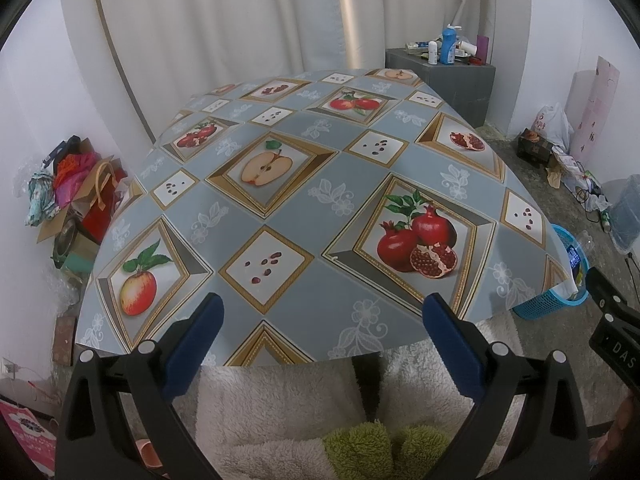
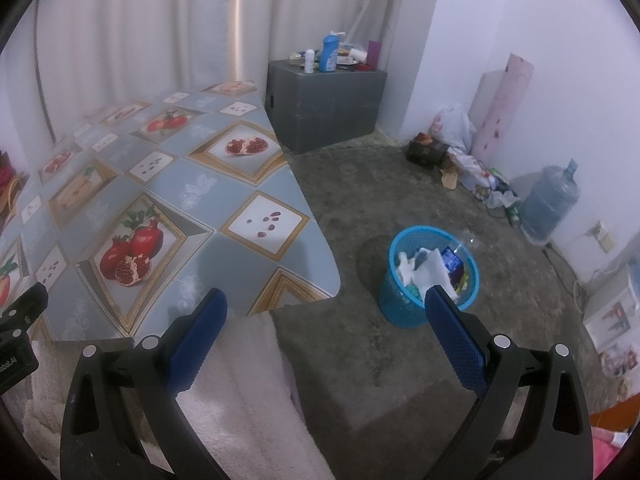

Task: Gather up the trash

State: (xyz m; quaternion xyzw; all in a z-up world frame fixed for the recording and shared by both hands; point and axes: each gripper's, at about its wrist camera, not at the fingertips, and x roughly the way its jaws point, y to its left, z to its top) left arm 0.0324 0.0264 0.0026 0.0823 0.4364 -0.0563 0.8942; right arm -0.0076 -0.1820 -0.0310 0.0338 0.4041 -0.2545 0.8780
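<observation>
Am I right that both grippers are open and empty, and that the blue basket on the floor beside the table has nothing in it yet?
Not quite. The left gripper and right gripper are indeed open and empty, jaws wide apart. But the blue basket, on the floor beside the table, is not empty: the right wrist view shows white crumpled paper and coloured wrappers inside it.
</observation>
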